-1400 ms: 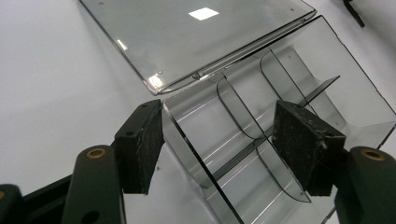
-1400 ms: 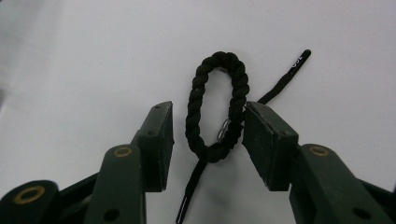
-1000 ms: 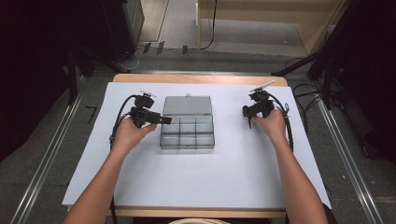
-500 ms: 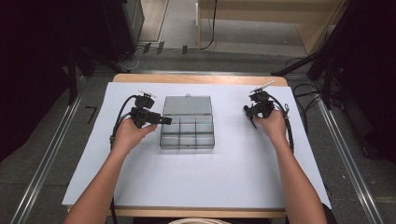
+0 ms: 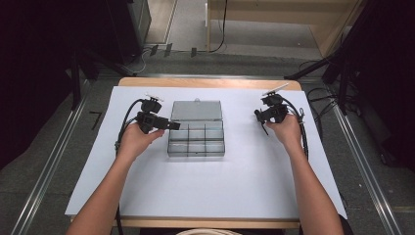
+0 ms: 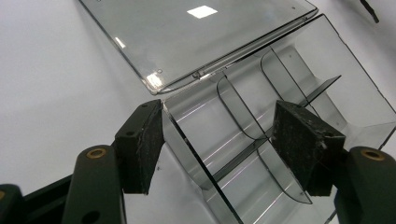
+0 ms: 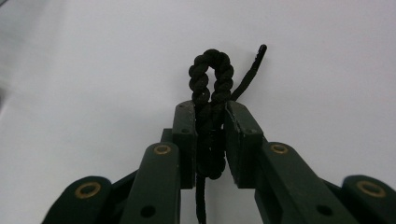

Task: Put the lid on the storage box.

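A clear plastic compartment box [image 5: 196, 138] lies in the middle of the white sheet, its lid [image 5: 195, 110] folded back flat. My left gripper [image 5: 175, 126] is at the box's left rim. In the left gripper view it [image 6: 219, 140] stands open and straddles the box's side wall [image 6: 196, 163], one pad outside and one over the dividers. To the right of the box, my right gripper [image 5: 258, 116] is shut on a black twisted cord [image 7: 211, 74]. A loop of the cord and one loose end stick out past the pads.
The white sheet [image 5: 220, 191] covers most of the wooden table [image 5: 205, 82]. The compartments in view look empty. Black cables trail from both grippers off the table's sides. Dark stands and floor rails surround the table.
The right gripper's jaws have drawn together a little on the cord. The left hand and the box have kept still.
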`<state>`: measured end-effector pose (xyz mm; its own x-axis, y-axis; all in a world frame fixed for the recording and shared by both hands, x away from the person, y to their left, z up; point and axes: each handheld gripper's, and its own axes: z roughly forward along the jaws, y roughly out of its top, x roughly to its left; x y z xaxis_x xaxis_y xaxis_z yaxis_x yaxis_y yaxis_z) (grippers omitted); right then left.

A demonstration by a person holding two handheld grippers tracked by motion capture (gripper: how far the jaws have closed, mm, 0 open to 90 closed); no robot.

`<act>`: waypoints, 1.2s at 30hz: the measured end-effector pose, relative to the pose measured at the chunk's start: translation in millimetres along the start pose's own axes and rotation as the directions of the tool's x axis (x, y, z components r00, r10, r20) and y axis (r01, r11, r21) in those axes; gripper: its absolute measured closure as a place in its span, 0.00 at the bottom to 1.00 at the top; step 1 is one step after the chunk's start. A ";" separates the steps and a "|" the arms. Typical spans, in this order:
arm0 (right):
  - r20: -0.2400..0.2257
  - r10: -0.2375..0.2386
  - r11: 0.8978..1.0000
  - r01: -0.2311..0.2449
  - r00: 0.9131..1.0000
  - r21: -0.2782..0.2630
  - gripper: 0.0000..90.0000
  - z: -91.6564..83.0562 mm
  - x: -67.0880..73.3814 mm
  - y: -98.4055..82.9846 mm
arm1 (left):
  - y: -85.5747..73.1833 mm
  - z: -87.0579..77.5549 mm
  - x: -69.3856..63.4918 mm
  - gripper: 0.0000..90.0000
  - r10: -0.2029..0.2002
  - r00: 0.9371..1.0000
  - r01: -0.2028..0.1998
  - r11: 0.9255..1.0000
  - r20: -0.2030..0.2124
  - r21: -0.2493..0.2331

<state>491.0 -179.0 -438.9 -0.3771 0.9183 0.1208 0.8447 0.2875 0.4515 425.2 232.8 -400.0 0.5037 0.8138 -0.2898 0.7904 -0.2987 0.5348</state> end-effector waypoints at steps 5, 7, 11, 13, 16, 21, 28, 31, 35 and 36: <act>-0.014 -0.010 1.000 0.010 1.000 -0.006 0.86 -6.5 6.5 0.7 | 0.5 -0.8 1.9 0.39 -0.004 1.000 0.004 1.000 0.003 0.000; -0.021 -0.015 1.000 0.014 1.000 -0.006 0.86 -8.2 8.9 1.2 | 1.0 -1.4 1.9 0.39 -0.005 1.000 0.005 1.000 0.003 0.001; -0.033 -0.018 1.000 0.018 0.999 -0.009 0.86 -11.1 14.7 2.0 | 1.9 -1.9 1.8 0.39 -0.003 1.000 0.003 1.000 0.008 0.004; -0.039 -0.019 1.000 0.019 0.999 -0.009 0.86 -12.4 17.1 2.1 | 2.2 -1.8 2.1 0.39 -0.003 1.000 0.003 1.000 0.009 0.008; -0.049 -0.030 1.000 0.029 0.998 -0.011 0.86 -15.4 21.8 2.3 | 3.0 -2.2 2.5 0.40 -0.008 1.000 0.008 1.000 0.013 0.006; -0.068 -0.044 0.999 0.043 0.997 -0.012 0.86 -19.1 29.3 2.1 | 5.1 -2.2 1.0 0.40 -0.001 1.000 0.001 1.000 0.017 0.008; -0.084 -0.064 0.998 0.063 0.994 -0.017 0.85 -24.3 40.3 2.0 | 6.9 -1.8 1.7 0.40 0.001 1.000 -0.001 1.000 0.017 0.013; -0.095 -0.071 0.997 0.070 0.993 -0.019 0.85 -26.2 43.9 1.9 | 7.1 -1.8 1.5 0.40 -0.006 1.000 0.006 1.000 0.022 0.007; -0.112 -0.071 0.997 0.069 0.991 -0.020 0.85 -28.3 48.6 1.8 | 7.2 -1.6 1.4 0.40 -0.009 1.000 0.009 1.000 0.026 0.007; -0.118 -0.069 0.998 0.067 0.991 -0.020 0.85 -28.8 49.5 1.6 | 7.2 -1.8 1.4 0.40 -0.008 1.000 0.008 1.000 0.026 0.007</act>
<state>462.8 -140.9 -406.8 -0.4768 0.8577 0.1923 0.8095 0.3433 0.4762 431.0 232.7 -395.1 0.5064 0.8029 -0.3145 0.7965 -0.2958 0.5274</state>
